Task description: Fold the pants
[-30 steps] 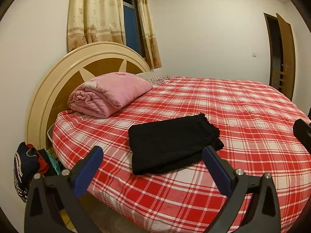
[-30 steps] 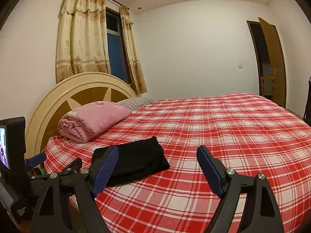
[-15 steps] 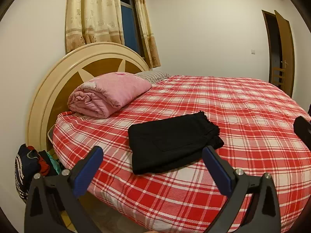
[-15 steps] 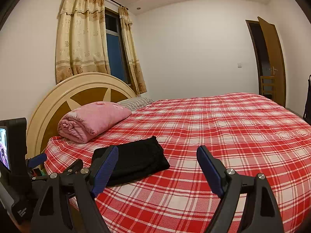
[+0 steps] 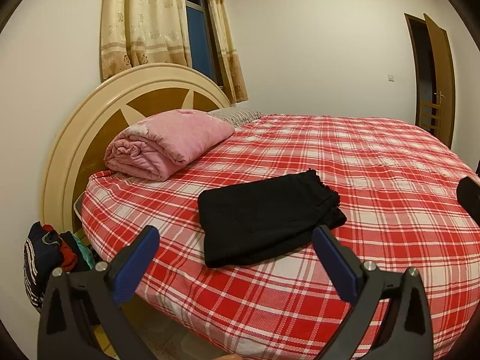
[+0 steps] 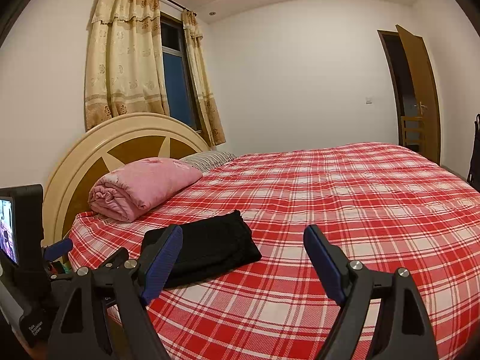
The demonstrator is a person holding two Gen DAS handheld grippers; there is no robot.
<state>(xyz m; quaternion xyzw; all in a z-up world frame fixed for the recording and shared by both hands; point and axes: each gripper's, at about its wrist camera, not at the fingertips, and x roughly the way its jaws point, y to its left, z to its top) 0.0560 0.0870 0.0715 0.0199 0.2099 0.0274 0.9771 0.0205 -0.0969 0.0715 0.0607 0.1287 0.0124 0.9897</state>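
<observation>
A: Why are both tools hanging back from the bed?
B: The pants point(image 5: 267, 219) are lying as a compact black stack near the bed's point(image 5: 375, 186) front edge, seemingly finished. The left hand-held gripper point(image 5: 237, 258) and right hand-held gripper point(image 6: 243, 258) are standing spread, pinching nothing.
A: And the room?
B: A pink quilt point(image 5: 168, 144) is resting by the headboard point(image 5: 99, 114); curtains point(image 6: 126, 60) are framing a dark window.

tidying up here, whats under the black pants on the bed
The folded pants lie flat on the red plaid sheet, which shows all around them. Nothing else pokes out at their edges. The patch of sheet directly beneath is covered, so anything thin there cannot be seen.
</observation>
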